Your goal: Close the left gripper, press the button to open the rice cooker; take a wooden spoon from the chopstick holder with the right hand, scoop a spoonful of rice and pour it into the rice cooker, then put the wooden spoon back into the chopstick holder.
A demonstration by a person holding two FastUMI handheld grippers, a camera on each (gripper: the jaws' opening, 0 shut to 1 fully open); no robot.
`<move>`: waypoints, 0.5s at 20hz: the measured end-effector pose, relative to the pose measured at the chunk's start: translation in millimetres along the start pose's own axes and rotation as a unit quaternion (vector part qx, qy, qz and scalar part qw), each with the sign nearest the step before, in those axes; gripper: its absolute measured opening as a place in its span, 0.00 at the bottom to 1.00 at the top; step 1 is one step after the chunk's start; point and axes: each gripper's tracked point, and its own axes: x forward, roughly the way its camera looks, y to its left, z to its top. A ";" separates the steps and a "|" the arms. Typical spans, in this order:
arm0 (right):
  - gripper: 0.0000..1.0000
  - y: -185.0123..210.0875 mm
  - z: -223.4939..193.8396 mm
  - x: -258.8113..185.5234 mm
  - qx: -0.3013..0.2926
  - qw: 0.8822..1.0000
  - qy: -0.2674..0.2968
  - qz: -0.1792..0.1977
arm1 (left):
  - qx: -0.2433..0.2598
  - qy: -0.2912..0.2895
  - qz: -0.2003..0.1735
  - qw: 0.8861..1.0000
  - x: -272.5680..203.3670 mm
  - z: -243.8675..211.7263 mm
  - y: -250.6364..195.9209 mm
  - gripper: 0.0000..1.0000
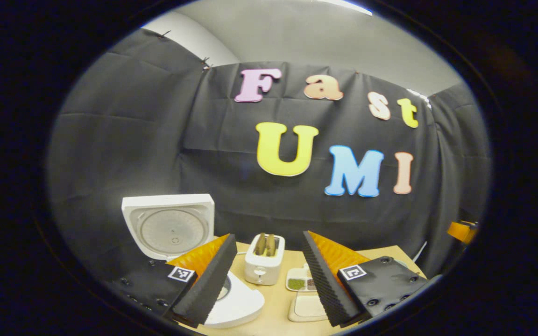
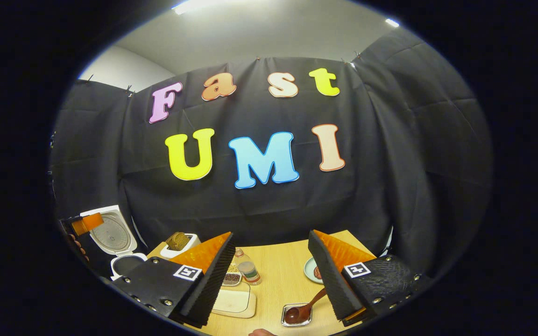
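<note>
The white rice cooker (image 1: 236, 303) stands open at the table's left, its lid (image 1: 168, 226) raised upright. My left gripper (image 1: 268, 234) is open above the table in front of it, with nothing between its fingers. In the right gripper view the cooker (image 2: 126, 263) sits at far left, and the left gripper (image 2: 84, 224) hovers beside its lid. A brown wooden spoon (image 2: 304, 305) rests with its bowl in a small shiny dish (image 2: 296, 316), its handle running up behind one finger. My right gripper (image 2: 270, 233) is open above the table and grips nothing.
A white toaster (image 1: 264, 261) holding bread stands mid-table. A pale tray (image 1: 304, 305) and small dishes of grains (image 1: 296, 283) lie beside it. Further over I see a small bottle (image 2: 248, 268) and a plate (image 2: 313, 270). The right gripper (image 1: 460, 231) pokes in at the far right edge.
</note>
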 end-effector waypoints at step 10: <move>0.95 -11.6 10.0 25.4 -0.002 1.000 0.011 -0.002 | -0.027 -0.040 0.186 0.981 79.0 60.2 117.1 1.00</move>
